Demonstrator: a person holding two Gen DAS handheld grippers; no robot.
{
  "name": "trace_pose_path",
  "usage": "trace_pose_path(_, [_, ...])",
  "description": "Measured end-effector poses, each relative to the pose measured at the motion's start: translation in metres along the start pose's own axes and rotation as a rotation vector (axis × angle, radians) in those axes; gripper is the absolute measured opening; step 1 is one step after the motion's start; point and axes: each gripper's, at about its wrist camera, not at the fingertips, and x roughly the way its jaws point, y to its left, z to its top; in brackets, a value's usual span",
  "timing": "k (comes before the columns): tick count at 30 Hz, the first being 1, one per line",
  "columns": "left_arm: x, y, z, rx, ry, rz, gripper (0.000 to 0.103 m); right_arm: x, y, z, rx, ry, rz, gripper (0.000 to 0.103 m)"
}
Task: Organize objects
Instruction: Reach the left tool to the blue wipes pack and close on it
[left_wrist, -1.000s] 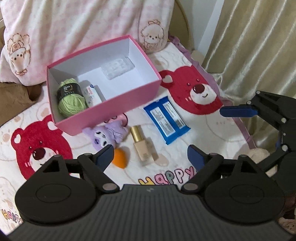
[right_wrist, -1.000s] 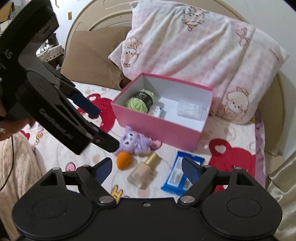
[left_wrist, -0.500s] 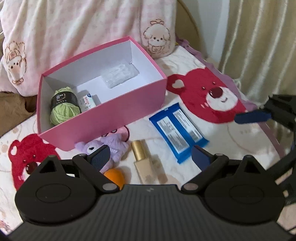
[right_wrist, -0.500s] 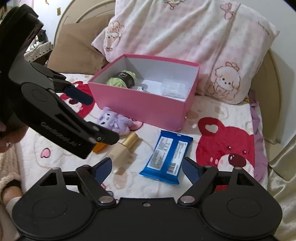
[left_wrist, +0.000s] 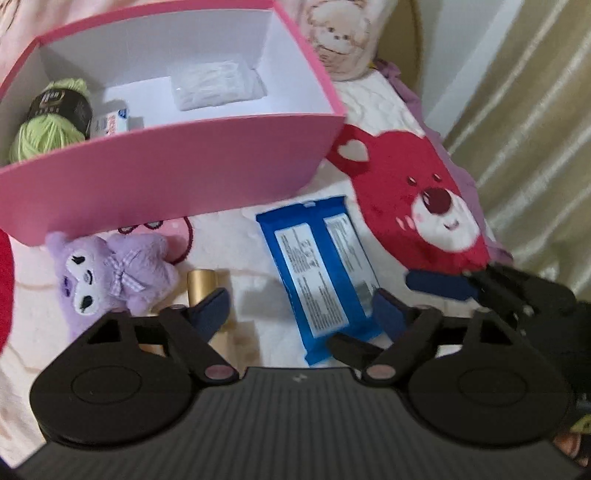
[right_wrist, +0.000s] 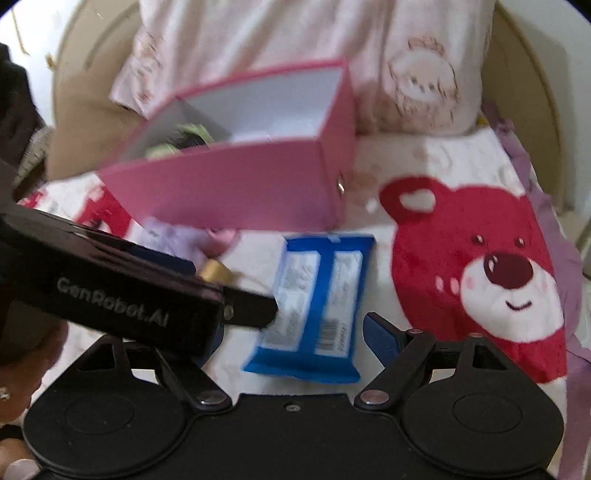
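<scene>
A blue wipes pack (left_wrist: 317, 273) lies flat on the bear blanket in front of the pink box (left_wrist: 166, 177). My left gripper (left_wrist: 299, 310) hovers low over the pack's near end. Its jaws are closing, and the pads are not pressing on the pack. A gold-capped bottle (left_wrist: 201, 282) lies by its left finger, with a purple plush (left_wrist: 110, 273) beside that. My right gripper (right_wrist: 299, 336) stands open over the same blue pack (right_wrist: 317, 295). The left gripper's black housing (right_wrist: 110, 295) hides its left fingertip.
The pink box holds green yarn (left_wrist: 48, 129), a small white carton (left_wrist: 110, 125) and a clear packet (left_wrist: 214, 85). A pink pillow (right_wrist: 295, 37) leans behind it. A curtain (left_wrist: 535, 129) hangs along the bed's right edge. A hand (right_wrist: 22, 354) shows at far left.
Both grippers have sunk toward the bed and closed in on the blue pack. The left jaws are narrower than half a second ago. The orange sponge has dropped out of view.
</scene>
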Motion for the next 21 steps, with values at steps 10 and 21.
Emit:
trace_pose_path(10, [0.042, 0.012, -0.014, -0.120, 0.041, -0.067, 0.046, 0.023, 0.006, -0.005, 0.005, 0.097, -0.010, 0.086])
trace_pose_path(21, [0.046, 0.019, -0.018, -0.195, 0.010, -0.131, 0.025, 0.034, 0.011, -0.006, -0.071, 0.071, -0.128, 0.073])
